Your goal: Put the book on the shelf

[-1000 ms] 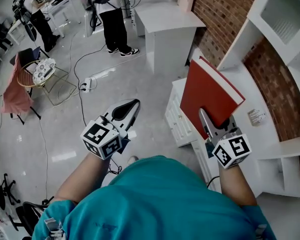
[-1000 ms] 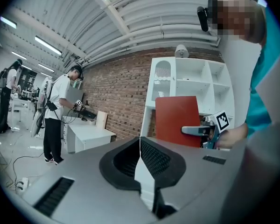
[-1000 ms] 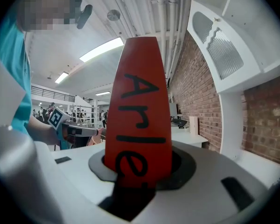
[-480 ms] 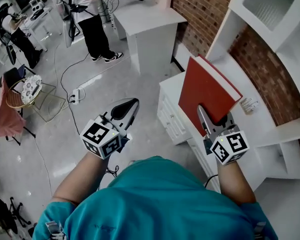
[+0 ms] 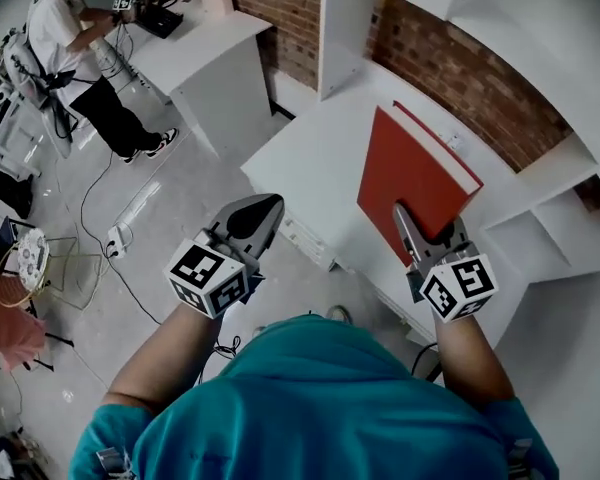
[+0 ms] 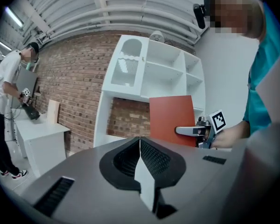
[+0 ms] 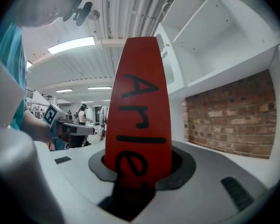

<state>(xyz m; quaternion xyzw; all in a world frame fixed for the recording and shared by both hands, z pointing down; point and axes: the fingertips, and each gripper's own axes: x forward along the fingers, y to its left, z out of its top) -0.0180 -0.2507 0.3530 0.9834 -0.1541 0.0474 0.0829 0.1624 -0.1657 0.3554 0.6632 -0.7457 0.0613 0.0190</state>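
Observation:
A red book (image 5: 412,180) stands upright in my right gripper (image 5: 427,230), which is shut on its lower edge; its spine (image 7: 139,111) with black lettering fills the right gripper view. In the left gripper view the same book (image 6: 171,117) shows in front of the white shelf unit (image 6: 154,73). The book hangs above the white counter (image 5: 320,158) under the shelf compartments (image 5: 555,223). My left gripper (image 5: 270,206) is shut and empty, held over the floor left of the counter.
A brick wall (image 5: 470,73) backs the shelf unit. A white desk (image 5: 195,43) stands at the far left with a person (image 5: 65,43) beside it. Cables and a power strip (image 5: 115,240) lie on the floor; a wire basket (image 5: 28,258) sits at the left edge.
The view has swung toward the shelf unit, so the counter and compartments now lie under and ahead of the book. Both grippers keep their hold and pose.

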